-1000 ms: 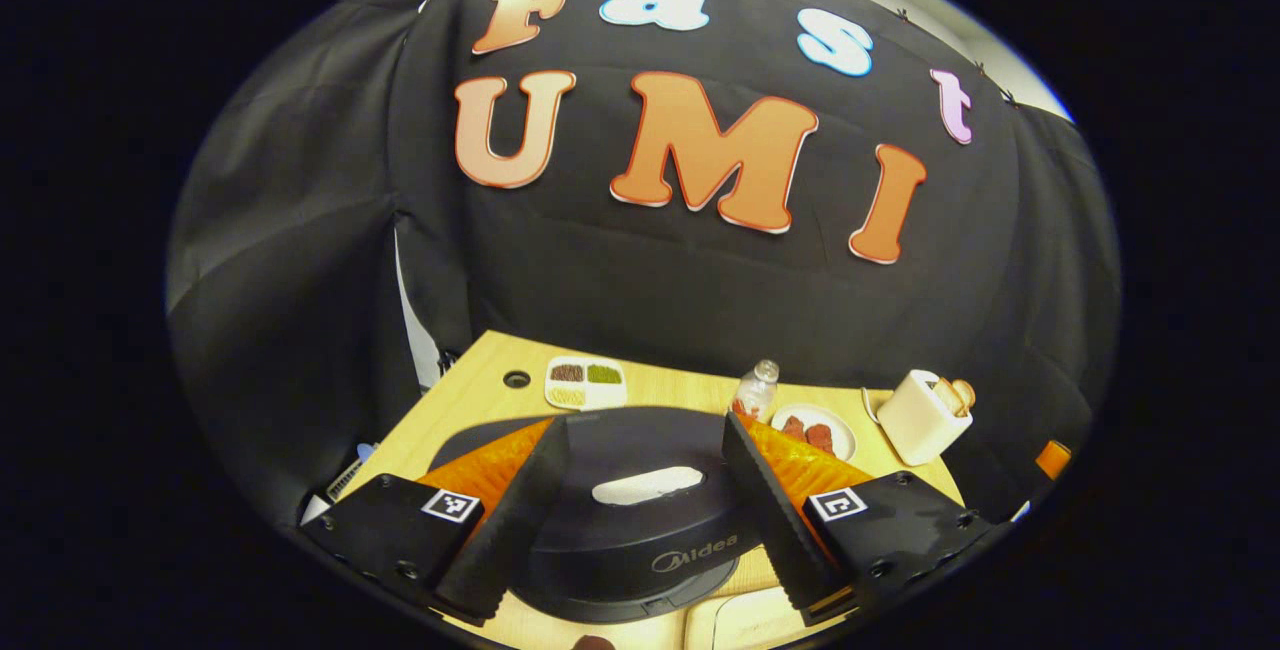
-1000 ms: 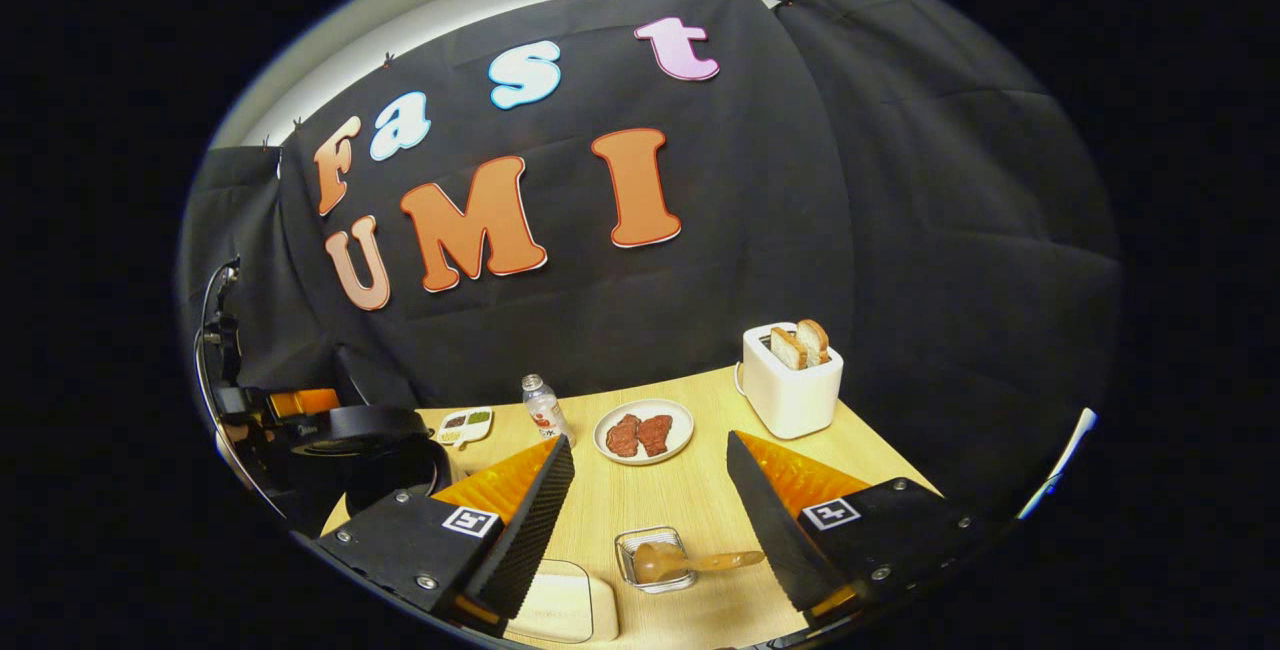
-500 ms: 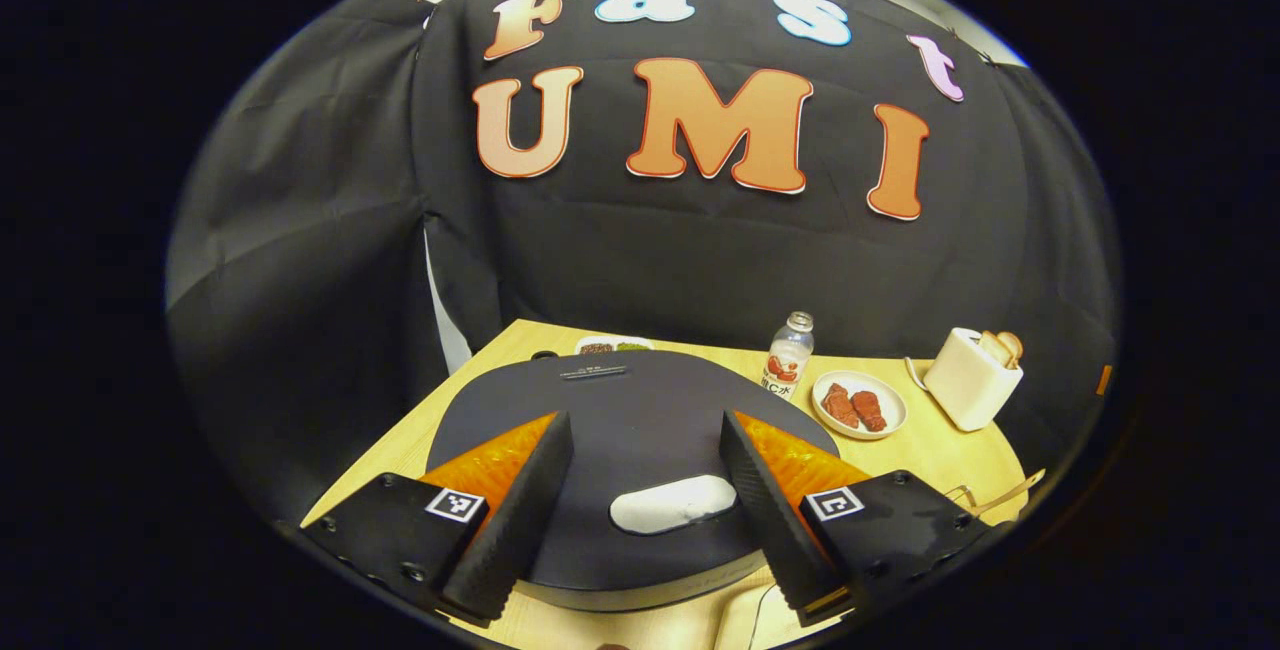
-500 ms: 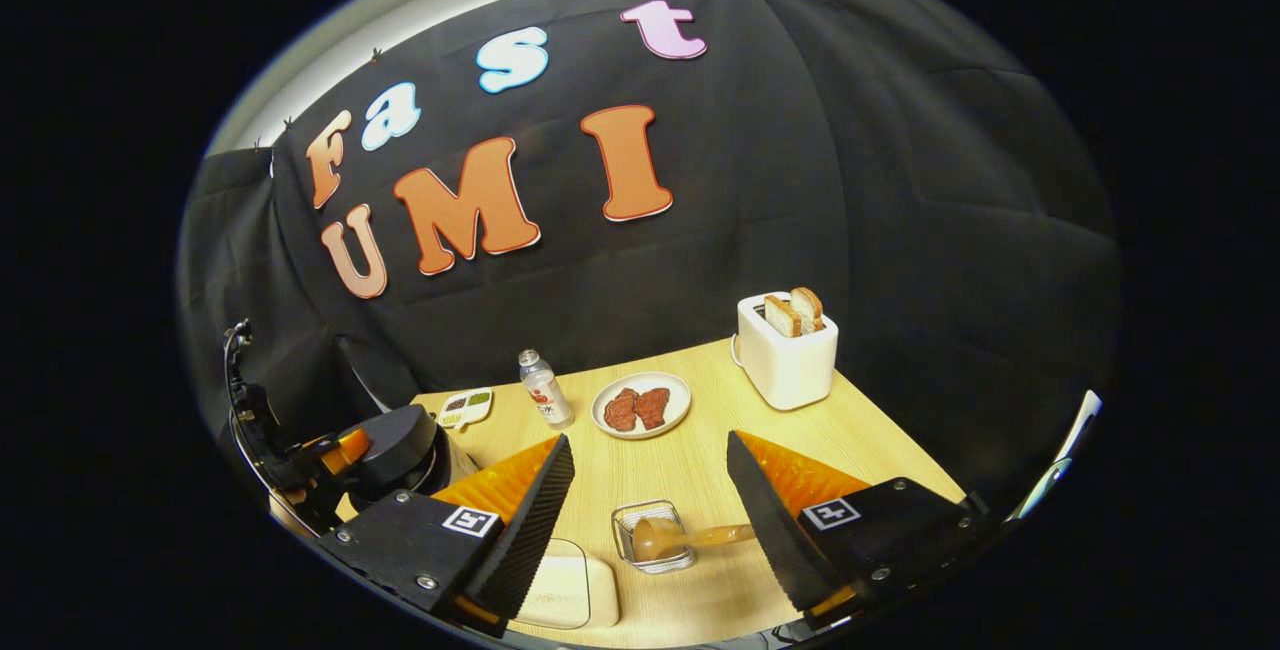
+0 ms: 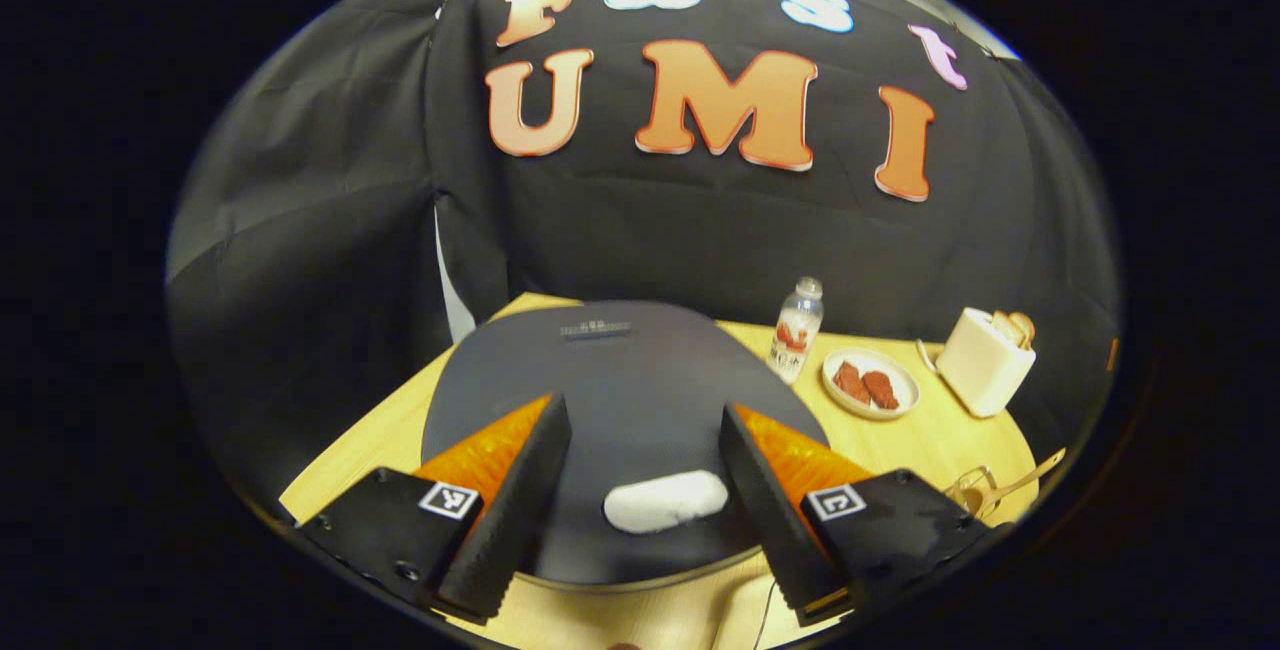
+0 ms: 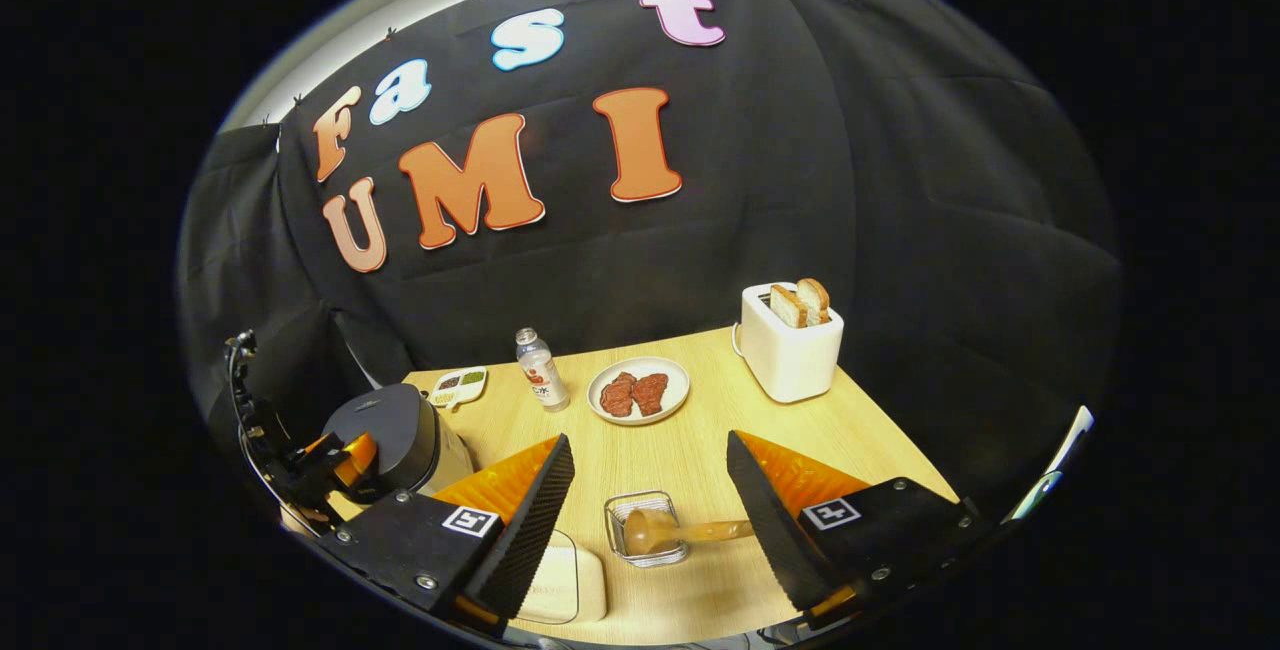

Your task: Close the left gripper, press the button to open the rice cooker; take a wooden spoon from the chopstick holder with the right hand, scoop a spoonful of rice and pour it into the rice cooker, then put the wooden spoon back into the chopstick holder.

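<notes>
The rice cooker [image 5: 620,400] was unopened, its button [image 5: 665,501] unpressed. Both grippers, left [image 5: 645,500] and right [image 6: 650,520], gaped wide; the wooden spoon [image 6: 680,532] lay untouched.

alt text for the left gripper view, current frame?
The left gripper, jaws open, hovers over the closed dark lid of the rice cooker, its pale button between the fingers. Behind on the wooden table stand a bottle, a plate of meat and a toaster.

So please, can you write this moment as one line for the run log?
left hand-held gripper: open, over rice cooker lid | button: unpressed | right hand-held gripper: open | wooden spoon: in holder
</notes>
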Demonstrator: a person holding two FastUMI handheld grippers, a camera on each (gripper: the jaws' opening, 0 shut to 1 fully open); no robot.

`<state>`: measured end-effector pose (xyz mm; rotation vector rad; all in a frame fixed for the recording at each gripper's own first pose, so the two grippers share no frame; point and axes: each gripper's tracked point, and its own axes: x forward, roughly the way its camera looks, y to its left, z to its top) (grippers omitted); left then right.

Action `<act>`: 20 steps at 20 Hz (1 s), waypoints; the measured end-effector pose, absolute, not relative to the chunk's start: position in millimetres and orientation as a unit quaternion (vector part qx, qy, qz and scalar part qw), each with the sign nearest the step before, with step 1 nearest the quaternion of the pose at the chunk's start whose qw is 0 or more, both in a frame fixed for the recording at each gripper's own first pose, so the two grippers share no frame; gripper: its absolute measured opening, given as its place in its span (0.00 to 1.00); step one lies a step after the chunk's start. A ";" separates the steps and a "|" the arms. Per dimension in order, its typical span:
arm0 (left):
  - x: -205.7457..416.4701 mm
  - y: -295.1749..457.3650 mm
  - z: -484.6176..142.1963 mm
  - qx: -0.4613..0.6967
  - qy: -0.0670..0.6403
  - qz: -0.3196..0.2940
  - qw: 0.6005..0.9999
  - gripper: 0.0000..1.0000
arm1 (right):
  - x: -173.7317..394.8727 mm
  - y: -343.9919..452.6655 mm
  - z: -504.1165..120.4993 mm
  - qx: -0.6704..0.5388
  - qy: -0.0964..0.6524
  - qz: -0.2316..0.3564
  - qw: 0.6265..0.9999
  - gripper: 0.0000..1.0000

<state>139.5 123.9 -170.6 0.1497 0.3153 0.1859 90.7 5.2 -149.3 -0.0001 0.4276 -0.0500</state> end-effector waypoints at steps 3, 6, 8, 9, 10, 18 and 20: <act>142.9 122.9 -167.8 0.076 0.150 0.091 0.982 1.00 | 90.7 7.1 -156.4 -0.017 0.221 -0.021 0.975 0.95; 144.1 121.1 -164.4 0.099 0.158 0.080 0.979 1.00 | 90.5 6.2 -155.2 -0.030 0.217 -0.022 0.975 0.95; 146.3 120.7 -162.4 0.093 0.167 0.073 0.979 0.99 | 90.1 7.4 -152.4 -0.025 0.217 -0.022 0.976 0.95; 142.8 120.8 -160.3 0.089 0.178 0.072 0.977 1.00 | 90.9 6.0 -149.6 -0.023 0.213 -0.023 0.976 0.95; 140.1 121.1 -157.6 0.086 0.188 0.072 0.976 1.00 | 92.1 5.2 -144.3 -0.022 0.208 -0.025 0.978 0.95; 117.3 99.5 -34.2 0.092 0.121 0.044 0.987 0.98 | 94.9 -16.2 -75.8 -0.035 0.151 -0.038 0.987 0.95; 103.2 94.8 6.4 0.104 0.095 0.033 0.989 1.00 | 93.7 -24.4 -54.3 -0.048 0.134 -0.044 0.989 0.95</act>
